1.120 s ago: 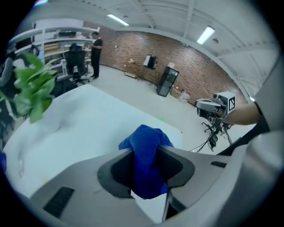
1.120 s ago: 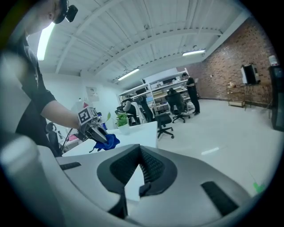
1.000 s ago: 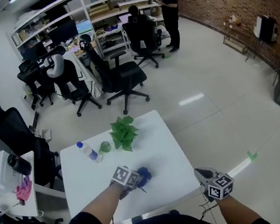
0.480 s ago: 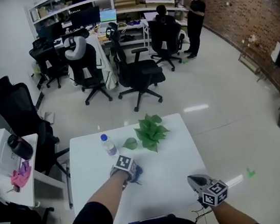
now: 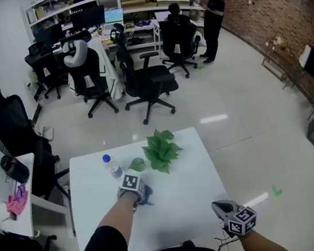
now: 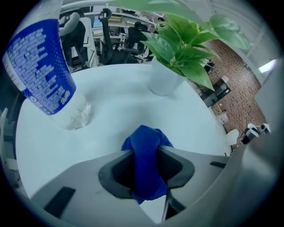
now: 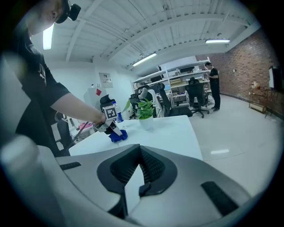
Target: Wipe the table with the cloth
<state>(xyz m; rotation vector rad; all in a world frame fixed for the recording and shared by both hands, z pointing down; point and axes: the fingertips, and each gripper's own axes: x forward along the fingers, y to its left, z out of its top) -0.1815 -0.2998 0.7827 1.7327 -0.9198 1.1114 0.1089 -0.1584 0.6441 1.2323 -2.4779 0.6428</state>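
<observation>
- left tool (image 5: pixel 138 192) is pinching the blue cloth (image 6: pixel 145 138) down on the white surface (image 5: pixel 182 202), near the water bottle (image 5: pixel 112 166) and potted plant (image 5: pixel 159 149)
- right tool (image 5: pixel 219 206) pressed together, empty, by the surface's near right corner

My left arm (image 5: pixel 110 227) reaches forward, and my left gripper (image 5: pixel 140 195) at its end tips downward, jaws clamped on the blue cloth (image 6: pixel 146 150). My right gripper (image 5: pixel 217 205) hangs near me on the right, jaws closed together, empty
</observation>
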